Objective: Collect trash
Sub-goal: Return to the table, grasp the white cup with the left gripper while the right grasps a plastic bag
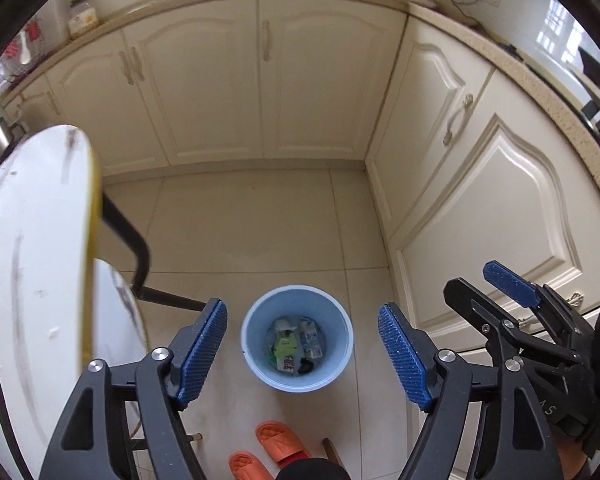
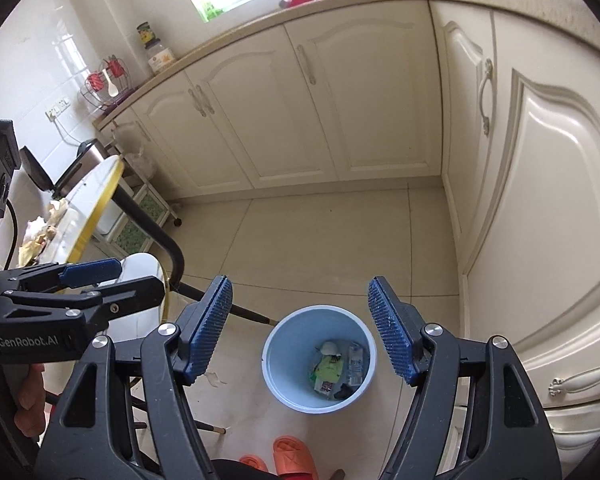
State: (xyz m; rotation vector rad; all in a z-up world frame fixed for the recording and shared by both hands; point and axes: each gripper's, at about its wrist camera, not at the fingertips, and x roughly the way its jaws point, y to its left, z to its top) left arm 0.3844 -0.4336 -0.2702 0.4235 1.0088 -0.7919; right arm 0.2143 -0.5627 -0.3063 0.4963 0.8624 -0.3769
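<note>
A light blue bin [image 1: 252,332] stands on the tiled floor, also in the right wrist view [image 2: 278,344]. Several pieces of trash lie in it: a green wrapper [image 1: 284,346], a blue-white packet [image 1: 311,338] and small dark bits; they show in the right wrist view too [image 2: 330,368]. My left gripper [image 1: 302,354] is open and empty, high above the bin. My right gripper [image 2: 300,330] is open and empty, also above the bin. The right gripper shows at the right edge of the left wrist view [image 1: 488,284]. More trash [image 2: 44,232] lies on the round table.
A round white table with a yellow rim [image 1: 90,240] and black legs stands to the left, also in the right wrist view [image 2: 108,196]. Cream cabinets [image 1: 260,88] line the back and right. Orange slippers [image 1: 280,442] are on the floor near the bin.
</note>
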